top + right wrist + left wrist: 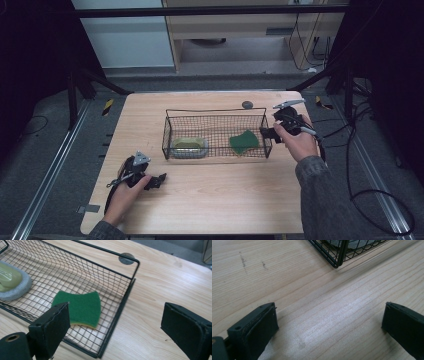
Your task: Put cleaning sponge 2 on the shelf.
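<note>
hovering my right hand-held gripper (267,131) just outside the right end of the wire basket (215,111), i have its jaws spread wide with nothing between them. the green scouring sponge (80,308) lies flat on the mesh floor in the basket's right half, close to the end wall nearest me. in the basket's other half sits a grey sponge with a yellow-green top (190,146), well apart from the green one.

my left hand-held gripper (159,181) rests low on the tabletop (210,200) near the basket's front left corner, jaws wide apart and empty, bare wood between them.

the green sponge looks light and soft, i'd judge: a thin pad with a rough green face and a paler yellow layer showing along its lower edge. it should squash easily and not slip, since the scouring face is coarse. lying flat, it offers little height to pinch, so i'd come down over the basket rim and take it across the narrow waist, where its curved sides draw in, one pad on each side. a light squeeze ought to do. the main risks, as i see it, are catching a jaw tip in the mesh or knocking the wire wall and shifting the basket.
</note>
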Tool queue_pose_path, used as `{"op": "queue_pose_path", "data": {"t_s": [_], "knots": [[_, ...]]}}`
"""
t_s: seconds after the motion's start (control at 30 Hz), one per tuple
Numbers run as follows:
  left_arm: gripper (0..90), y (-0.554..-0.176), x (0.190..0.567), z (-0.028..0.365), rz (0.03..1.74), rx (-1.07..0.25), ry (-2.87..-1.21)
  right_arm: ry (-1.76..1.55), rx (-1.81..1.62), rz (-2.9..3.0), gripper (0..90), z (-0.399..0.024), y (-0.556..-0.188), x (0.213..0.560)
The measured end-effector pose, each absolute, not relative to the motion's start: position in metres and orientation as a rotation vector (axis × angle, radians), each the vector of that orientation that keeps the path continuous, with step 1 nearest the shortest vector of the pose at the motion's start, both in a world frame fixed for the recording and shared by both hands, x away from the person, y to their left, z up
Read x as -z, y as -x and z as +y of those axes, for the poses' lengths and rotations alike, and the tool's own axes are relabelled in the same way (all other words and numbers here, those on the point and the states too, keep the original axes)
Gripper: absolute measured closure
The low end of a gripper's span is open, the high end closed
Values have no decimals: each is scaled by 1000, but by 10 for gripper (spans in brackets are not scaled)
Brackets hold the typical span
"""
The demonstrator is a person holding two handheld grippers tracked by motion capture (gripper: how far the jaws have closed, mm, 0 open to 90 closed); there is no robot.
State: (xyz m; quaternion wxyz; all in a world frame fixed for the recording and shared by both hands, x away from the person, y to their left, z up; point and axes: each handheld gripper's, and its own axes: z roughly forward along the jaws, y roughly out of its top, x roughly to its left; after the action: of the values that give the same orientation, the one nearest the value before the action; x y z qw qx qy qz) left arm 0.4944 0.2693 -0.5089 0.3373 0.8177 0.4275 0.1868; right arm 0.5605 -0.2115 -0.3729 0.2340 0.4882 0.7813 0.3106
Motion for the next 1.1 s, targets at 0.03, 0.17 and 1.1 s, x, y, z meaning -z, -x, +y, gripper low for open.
{"op": "queue_pose_path", "data": {"t_s": [0.03,0.17,1.1], "knots": [[0,-494,509,269,1114,-487,-2131,-1337,-853,2141,85,-214,-558,373],[0,-494,509,269,1114,-487,-2131,-1327,-866,2125,88,-225,-548,373],[0,-494,509,269,1115,-489,-2131,-1409,-845,2030,133,-291,-504,422]]}}
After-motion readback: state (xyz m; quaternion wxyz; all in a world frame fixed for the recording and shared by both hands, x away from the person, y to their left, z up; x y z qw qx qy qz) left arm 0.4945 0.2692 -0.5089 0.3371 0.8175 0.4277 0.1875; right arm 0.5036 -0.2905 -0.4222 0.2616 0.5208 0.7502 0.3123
